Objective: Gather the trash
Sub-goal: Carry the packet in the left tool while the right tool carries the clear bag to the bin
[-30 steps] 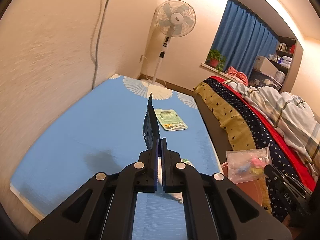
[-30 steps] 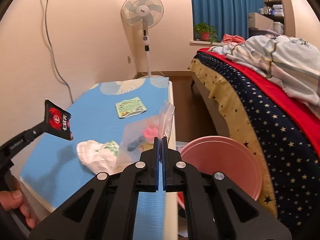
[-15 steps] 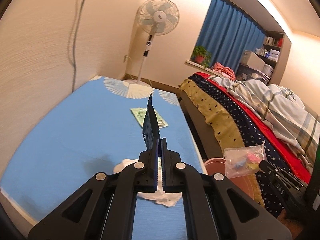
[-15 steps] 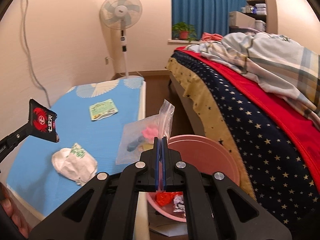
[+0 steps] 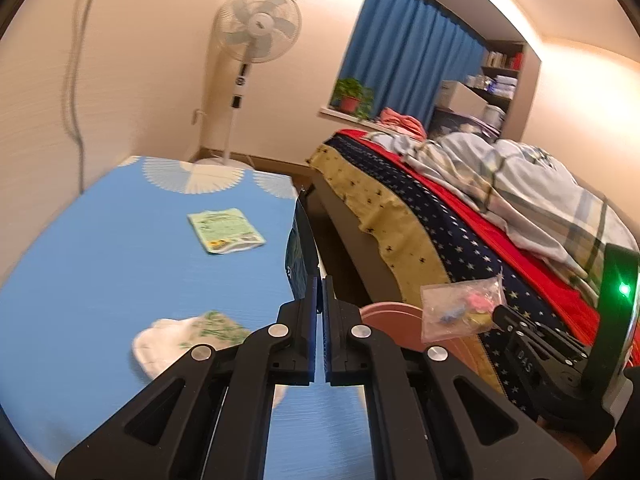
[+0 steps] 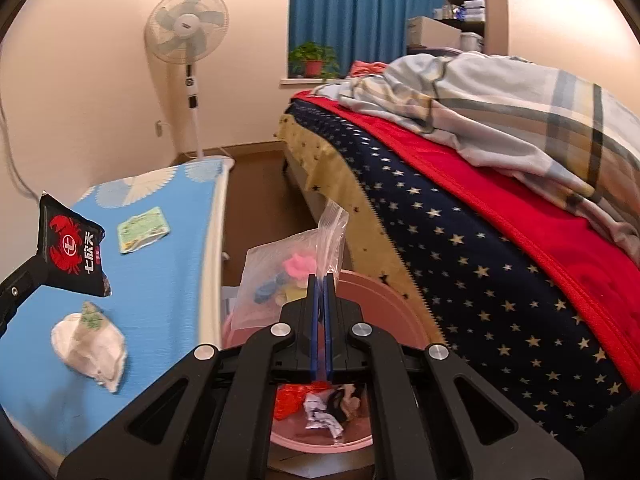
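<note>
Black crab wrapper (image 6: pixel 72 248) held upright, clear bag (image 6: pixel 292 272) over pink bin (image 6: pixel 384 312)

The left gripper (image 5: pixel 319 284), carrying the black crab-print packet (image 6: pixel 72 246), now sits at the right edge of the blue table (image 5: pixel 100 260), where a second ago it was over the middle; the right gripper (image 6: pixel 319 280) and its clear zip bag (image 6: pixel 294 268) have moved off the table to hang above the pink bin (image 6: pixel 376 312). The bin's trash now shows beneath the jaws.

Cream walls (image 5: pixel 152 60), warm light. White pedestal fan (image 6: pixel 188 32) in corner. Blue curtain (image 6: pixel 360 16), potted plant (image 6: pixel 314 60) on sill. Bed (image 6: pixel 500 248) with starred cover, rumpled plaid quilt (image 6: pixel 520 96). Brown floor (image 6: pixel 256 184).
</note>
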`<state>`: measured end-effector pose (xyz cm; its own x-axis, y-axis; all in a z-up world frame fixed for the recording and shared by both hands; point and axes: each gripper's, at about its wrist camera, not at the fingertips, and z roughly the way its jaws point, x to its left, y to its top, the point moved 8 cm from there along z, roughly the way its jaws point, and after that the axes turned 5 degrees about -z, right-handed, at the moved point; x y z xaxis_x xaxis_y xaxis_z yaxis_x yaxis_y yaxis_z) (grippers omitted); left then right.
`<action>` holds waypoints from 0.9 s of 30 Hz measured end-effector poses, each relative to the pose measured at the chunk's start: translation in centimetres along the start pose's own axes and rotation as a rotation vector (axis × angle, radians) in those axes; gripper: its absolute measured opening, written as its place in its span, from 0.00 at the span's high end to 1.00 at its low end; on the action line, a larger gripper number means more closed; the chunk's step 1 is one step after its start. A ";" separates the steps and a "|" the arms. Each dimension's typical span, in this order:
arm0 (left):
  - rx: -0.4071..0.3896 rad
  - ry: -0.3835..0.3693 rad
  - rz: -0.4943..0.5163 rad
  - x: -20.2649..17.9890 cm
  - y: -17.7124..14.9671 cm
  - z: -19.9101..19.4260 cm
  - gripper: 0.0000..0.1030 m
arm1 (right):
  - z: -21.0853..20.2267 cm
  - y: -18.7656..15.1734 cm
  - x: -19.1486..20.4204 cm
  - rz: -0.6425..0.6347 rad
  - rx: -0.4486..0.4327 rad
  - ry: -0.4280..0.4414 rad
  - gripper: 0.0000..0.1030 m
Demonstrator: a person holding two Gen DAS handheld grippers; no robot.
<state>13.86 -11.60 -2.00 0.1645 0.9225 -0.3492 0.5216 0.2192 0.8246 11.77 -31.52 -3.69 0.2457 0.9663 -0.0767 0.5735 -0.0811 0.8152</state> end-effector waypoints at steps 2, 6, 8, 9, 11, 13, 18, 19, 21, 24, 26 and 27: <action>0.013 -0.020 0.009 -0.8 -0.5 0.7 0.98 | 0.3 -0.1 -0.5 0.004 0.004 -0.021 0.98; 0.038 -0.054 0.021 -2.2 -1.5 2.0 0.98 | 0.8 -0.6 -1.5 0.013 0.018 -0.058 0.98; 0.048 -0.069 0.026 -2.9 -2.0 2.5 0.98 | 1.0 -0.9 -2.0 0.013 0.023 -0.076 0.98; 0.055 -0.077 0.029 -3.2 -2.3 2.8 0.98 | 1.1 -1.0 -2.1 0.014 0.024 -0.083 0.98; 0.070 -0.093 0.039 -4.0 -2.7 3.4 0.98 | 1.4 -1.1 -2.5 0.015 0.029 -0.100 0.98; 0.089 -0.109 0.050 -4.7 -3.3 4.1 0.98 | 1.6 -1.4 -2.8 0.014 0.036 -0.117 0.98; 0.141 -0.121 0.090 -6.0 -4.7 5.8 0.98 | 2.4 -1.9 -3.5 0.018 0.053 -0.150 0.98; 0.150 -0.121 0.096 -6.2 -5.0 6.0 0.98 | 2.7 -2.0 -3.7 0.022 0.058 -0.154 0.98; 0.170 -0.121 0.103 -6.4 -5.6 6.7 0.98 | 3.0 -2.2 -3.9 0.027 0.066 -0.161 0.98; 0.203 -0.123 0.108 -6.7 -6.5 7.7 0.98 | 3.6 -2.7 -4.3 0.040 0.084 -0.168 0.98; 0.226 -0.124 0.114 -6.9 -7.1 8.2 0.98 | 4.1 -2.9 -4.4 0.043 0.094 -0.171 0.98; 0.234 -0.124 0.117 -7.0 -7.3 8.4 0.98 | 4.4 -3.0 -4.5 0.045 0.100 -0.171 0.98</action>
<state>15.96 -22.36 -9.33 0.3286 0.8879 -0.3219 0.6697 0.0213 0.7423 12.34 -36.69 -8.29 0.3970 0.9063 -0.1447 0.6314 -0.1553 0.7598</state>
